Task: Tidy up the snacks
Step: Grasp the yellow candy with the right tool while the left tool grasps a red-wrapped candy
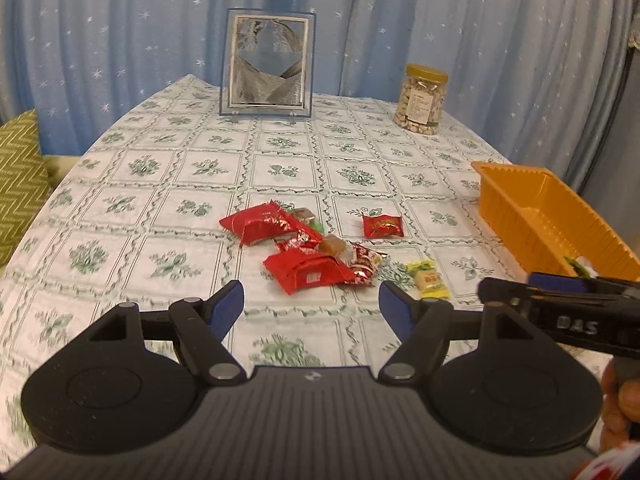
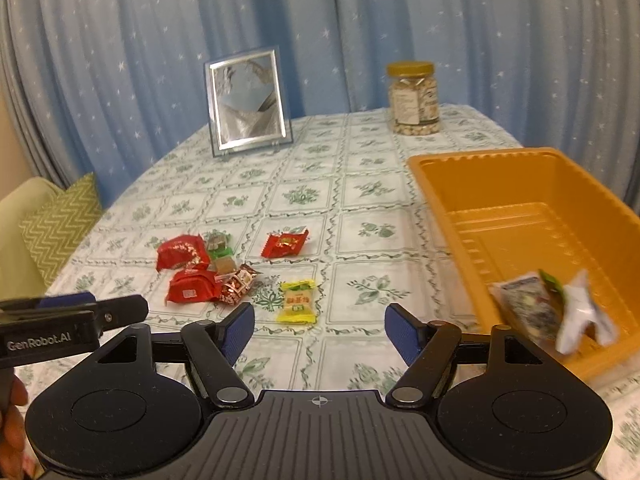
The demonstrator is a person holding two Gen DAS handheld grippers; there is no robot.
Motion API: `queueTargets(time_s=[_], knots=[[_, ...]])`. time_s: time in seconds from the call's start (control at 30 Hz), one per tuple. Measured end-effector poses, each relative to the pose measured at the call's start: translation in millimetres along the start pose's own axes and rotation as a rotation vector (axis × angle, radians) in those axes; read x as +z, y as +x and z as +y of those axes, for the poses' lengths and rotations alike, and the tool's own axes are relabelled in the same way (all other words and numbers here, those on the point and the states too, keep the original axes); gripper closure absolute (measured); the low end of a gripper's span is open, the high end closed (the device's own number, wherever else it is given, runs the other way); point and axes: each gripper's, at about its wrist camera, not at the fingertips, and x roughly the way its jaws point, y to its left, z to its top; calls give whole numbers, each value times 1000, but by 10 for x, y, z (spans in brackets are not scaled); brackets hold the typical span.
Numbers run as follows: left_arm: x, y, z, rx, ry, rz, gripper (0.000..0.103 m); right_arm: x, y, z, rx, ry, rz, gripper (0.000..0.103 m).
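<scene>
A pile of red snack packets point(image 1: 280, 240) point(image 2: 192, 272) lies mid-table, with a small red packet point(image 1: 382, 226) point(image 2: 285, 243) apart to its right and a yellow candy point(image 1: 428, 280) point(image 2: 298, 301) nearer me. An orange tray point(image 1: 532, 216) point(image 2: 500, 184) stands at the right; a white and green packet point(image 2: 552, 308), blurred, is inside it near the front. My left gripper point(image 1: 311, 308) is open and empty, just short of the pile. My right gripper point(image 2: 320, 332) is open and empty, left of the tray, and shows in the left wrist view point(image 1: 560, 300).
A silver picture frame point(image 1: 266, 68) point(image 2: 248, 104) and a jar of nuts point(image 1: 422, 98) point(image 2: 414, 98) stand at the table's back. Blue star curtains hang behind. A green zigzag cushion point(image 1: 20, 176) point(image 2: 60, 224) lies off the table's left edge.
</scene>
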Motion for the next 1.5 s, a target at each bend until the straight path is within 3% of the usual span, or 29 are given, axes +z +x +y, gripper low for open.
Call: queueTargets(time_s=[0.23, 0.57, 0.63, 0.73, 0.87, 1.2, 1.5], knots=[[34, 287, 97, -4, 20, 20, 31, 45, 494, 62, 3, -27, 43, 58], [8, 466, 179, -15, -16, 36, 31, 0, 758, 142, -32, -101, 56, 64], [23, 471, 149, -14, -6, 27, 31, -16, 766, 174, -37, -134, 54, 76], [50, 480, 68, -26, 28, 12, 32, -23, 750, 161, -34, -134, 59, 81], [77, 524, -41, -63, 67, 10, 35, -6, 639, 45, -73, -87, 34, 81], [203, 796, -313, -140, 216, 7, 67, -2, 564, -195, -109, -13, 50, 81], [142, 1061, -482, -154, 285, 89, 70, -5, 580, -211, -103, -3, 52, 81]])
